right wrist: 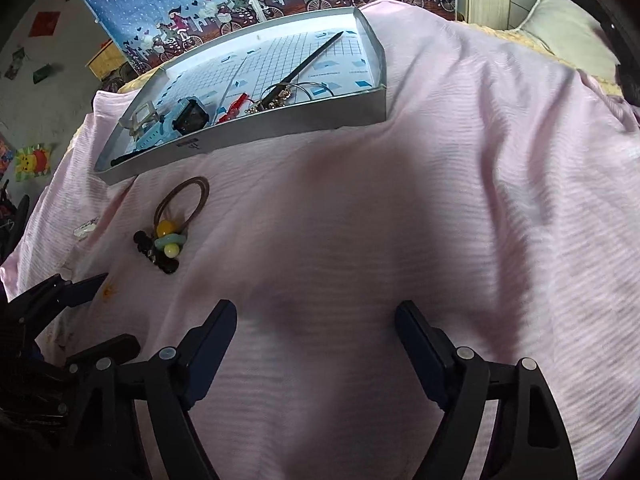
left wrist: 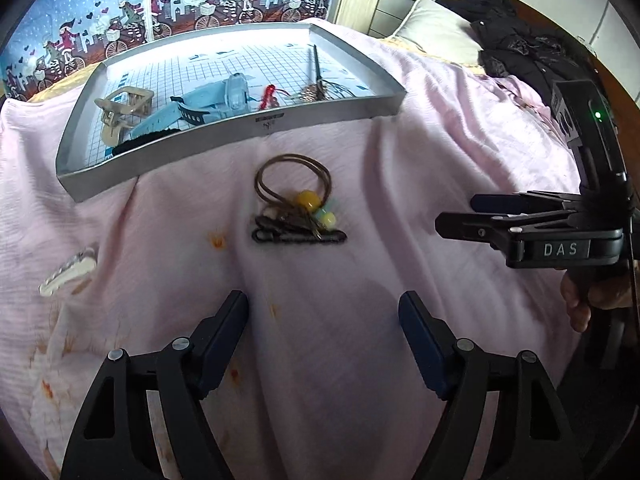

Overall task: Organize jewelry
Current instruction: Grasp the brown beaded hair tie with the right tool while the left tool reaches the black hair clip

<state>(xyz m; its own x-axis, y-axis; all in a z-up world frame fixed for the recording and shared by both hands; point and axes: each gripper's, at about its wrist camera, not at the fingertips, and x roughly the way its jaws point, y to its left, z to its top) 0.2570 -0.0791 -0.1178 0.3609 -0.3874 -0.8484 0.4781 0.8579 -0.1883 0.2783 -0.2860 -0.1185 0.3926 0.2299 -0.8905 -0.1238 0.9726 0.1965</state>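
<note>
Shallow silver cardboard tray (left wrist: 240, 126), grid-printed floor, on pink bedspread (left wrist: 400, 160): holds beige claw clip (left wrist: 124, 110), light-blue watch (left wrist: 224, 98), red charm (left wrist: 267, 96), dark hair stick (left wrist: 317, 70), metallic trinkets. Just before tray, on bedspread: brown elastic hair tie with yellow and green beads (left wrist: 298, 194), touching black clips (left wrist: 298, 234). White clip (left wrist: 68, 272) well apart, left. Left gripper (left wrist: 324, 316): fingers wide, empty. Right gripper (right wrist: 316, 320): fingers wide, empty.

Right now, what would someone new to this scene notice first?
Probably the brown hair tie with yellow and mint beads, lying on the pink bedsheet atop black clips. Behind it sits a silver tray holding a blue watch and a beige claw clip. Both grippers hover open.
</note>
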